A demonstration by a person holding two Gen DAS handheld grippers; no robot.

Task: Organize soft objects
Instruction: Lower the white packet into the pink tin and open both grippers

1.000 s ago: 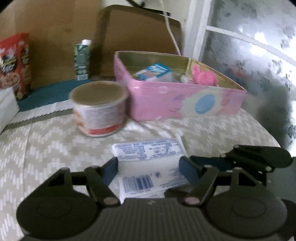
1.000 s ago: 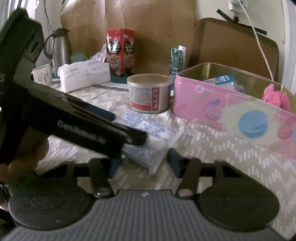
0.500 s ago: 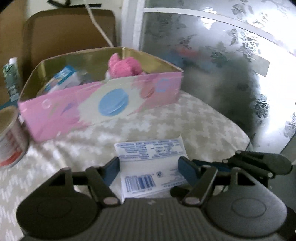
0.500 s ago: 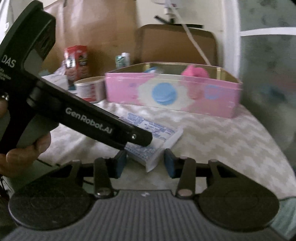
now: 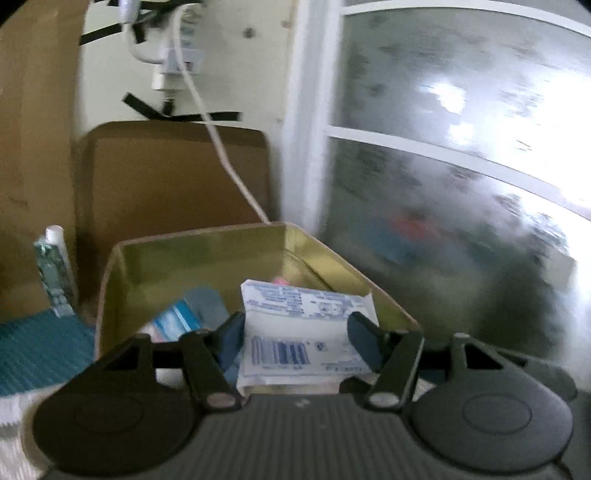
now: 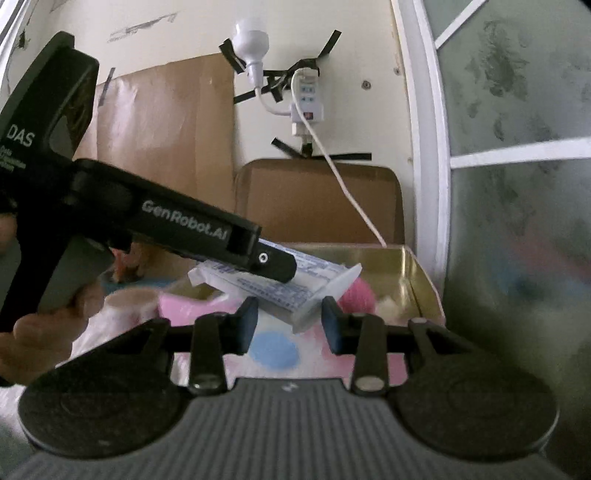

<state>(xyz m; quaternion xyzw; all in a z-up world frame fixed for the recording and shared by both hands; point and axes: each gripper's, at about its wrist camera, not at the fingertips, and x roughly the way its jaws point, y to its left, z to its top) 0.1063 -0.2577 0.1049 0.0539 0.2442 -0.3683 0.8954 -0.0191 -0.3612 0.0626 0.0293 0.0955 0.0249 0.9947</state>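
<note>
- Cream wall [image 6: 166, 33] behind, with brown cardboard [image 6: 166, 147] taped to it; a white power adapter [image 6: 306, 107] is held by black tape, its cable [image 6: 347, 192] trailing down toward 5 o'clock. Frosted window [image 5: 461, 166] fills the 3 o'clock side.
- Pink tin box [image 6: 417, 280] with a gold interior stands below the cable; the right wrist view shows a blue circle on its pink outer wall.
- Left gripper [image 5: 295, 334]: fingers clenched on a white tissue pack [image 5: 299, 321], one blue pad at each side edge. Barcode faces up.
- Right wrist view shows the same left gripper [image 6: 273, 264] coming in from 9 o'clock, carrying the tissue pack [image 6: 314, 291] tilted, above the tin box's near wall.
- Right gripper [image 6: 290, 323]: jaws released, nothing between the pads; the pack's lower corner hangs just ahead of the gap.
- Inside the box: pink fluffy item [image 6: 356, 297] toward 3 o'clock, blue-and-white packet [image 5: 177, 319] toward 9 o'clock.
- Green carton [image 5: 55, 273] stands upright at 9 o'clock of the box, beside a teal mat [image 5: 37, 350].
- Left wrist view is motion-blurred; print on the pack unreadable.
</note>
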